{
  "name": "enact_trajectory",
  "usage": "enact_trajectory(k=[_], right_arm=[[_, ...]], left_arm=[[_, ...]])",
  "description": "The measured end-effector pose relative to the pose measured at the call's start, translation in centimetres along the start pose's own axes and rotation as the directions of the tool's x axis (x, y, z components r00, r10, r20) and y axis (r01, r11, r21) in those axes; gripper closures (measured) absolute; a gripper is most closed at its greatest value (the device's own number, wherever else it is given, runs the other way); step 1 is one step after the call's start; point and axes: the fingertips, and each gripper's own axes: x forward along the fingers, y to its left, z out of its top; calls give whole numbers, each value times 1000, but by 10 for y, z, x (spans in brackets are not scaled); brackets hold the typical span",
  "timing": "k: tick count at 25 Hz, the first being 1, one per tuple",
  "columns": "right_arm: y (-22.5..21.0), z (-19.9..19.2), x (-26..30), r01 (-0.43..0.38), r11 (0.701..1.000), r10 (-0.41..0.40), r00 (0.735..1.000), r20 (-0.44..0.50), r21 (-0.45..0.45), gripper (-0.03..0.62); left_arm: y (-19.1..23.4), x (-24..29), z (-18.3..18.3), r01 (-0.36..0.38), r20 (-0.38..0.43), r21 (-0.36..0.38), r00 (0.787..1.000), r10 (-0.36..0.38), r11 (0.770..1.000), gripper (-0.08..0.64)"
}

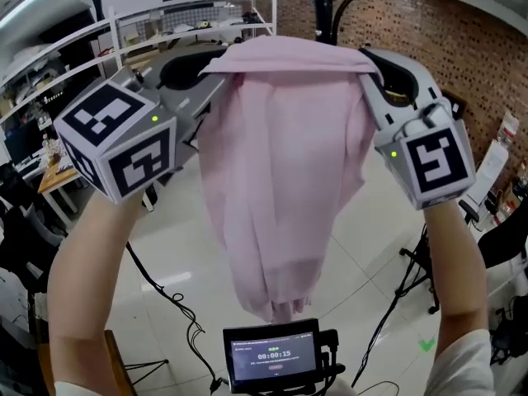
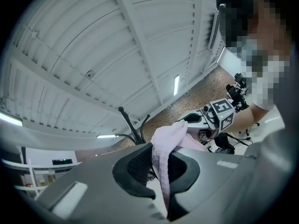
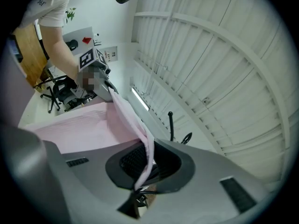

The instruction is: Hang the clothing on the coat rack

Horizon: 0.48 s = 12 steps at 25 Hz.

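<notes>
A pale pink garment [image 1: 280, 180] hangs spread between my two grippers, held high with its loose end drooping toward the floor. My left gripper [image 1: 216, 68] is shut on the garment's top left edge, and the pink cloth [image 2: 162, 148] shows pinched between its jaws. My right gripper [image 1: 369, 63] is shut on the top right edge, a thin fold of cloth [image 3: 140, 134] running through its jaws. The black coat rack [image 1: 323, 2] stands just beyond the garment, its pole and curved hooks rising behind it. The coat rack [image 2: 131, 127] shows ahead of the left jaws, and the coat rack [image 3: 171, 125] also ahead of the right jaws.
A small screen on a stand [image 1: 274, 355] sits below the garment, with cables [image 1: 177, 299] on the tiled floor. White shelving [image 1: 190, 23] stands at the back left, a brick wall [image 1: 462, 48] at the back right, and tripod legs [image 1: 412, 279] to the right.
</notes>
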Motion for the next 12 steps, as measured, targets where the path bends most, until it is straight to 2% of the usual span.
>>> enact_trajectory(k=[7,12], right_arm=[[-48,-12,2,64,997,-65,997,-28,-49,565],[-80,-17,10,93,992,-95,995,-11,-86,563]], left_arm=[[9,42,24,-42,45,46,998,40,998,540],[20,76,30,-67,43,66,997,64,996,540]])
